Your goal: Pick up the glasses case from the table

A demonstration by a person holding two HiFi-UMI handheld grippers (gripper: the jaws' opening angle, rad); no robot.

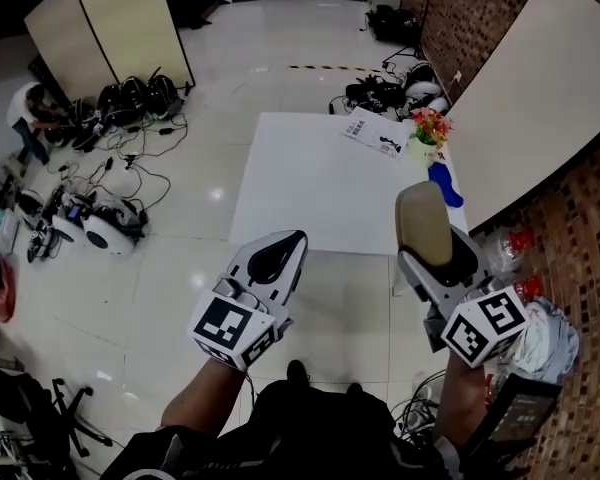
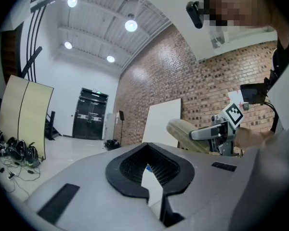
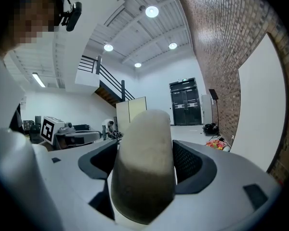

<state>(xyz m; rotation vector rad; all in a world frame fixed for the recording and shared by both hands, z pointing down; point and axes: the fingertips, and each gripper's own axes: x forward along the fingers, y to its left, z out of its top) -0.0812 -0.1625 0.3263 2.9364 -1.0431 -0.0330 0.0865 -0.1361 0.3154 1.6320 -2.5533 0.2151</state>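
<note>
Head view: the glasses case (image 1: 423, 223) is not on the table (image 1: 310, 183) but in the right gripper (image 1: 435, 256). Its long axis runs along the jaws and out past their tips, toward the table's near edge beyond. The left gripper (image 1: 277, 258) hangs level with it, well apart to its left, carrying nothing. Far ahead of the right gripper, at the table's far corner, a pot of flowers (image 1: 428, 130) stands between a printed sheet (image 1: 372, 131) and a blue object (image 1: 445, 184).

Left gripper view: the left gripper's (image 2: 151, 173) jaws are pressed together with nothing between them. Off to its right the case (image 2: 182, 130) juts from the right gripper (image 2: 213, 132), its rounded end nearest.

Right gripper view: the right gripper (image 3: 145, 154) pinches the case (image 3: 143, 177) by its flanks, one dark pad on either side. The beige body fills the gap and pokes forward. The case looks shut, so its contents cannot be told. The left gripper (image 3: 67, 136) shows off to the left.

As I judge it, the pick-up is as good as done. Whatever comes next depends on the right gripper's hold.
</note>
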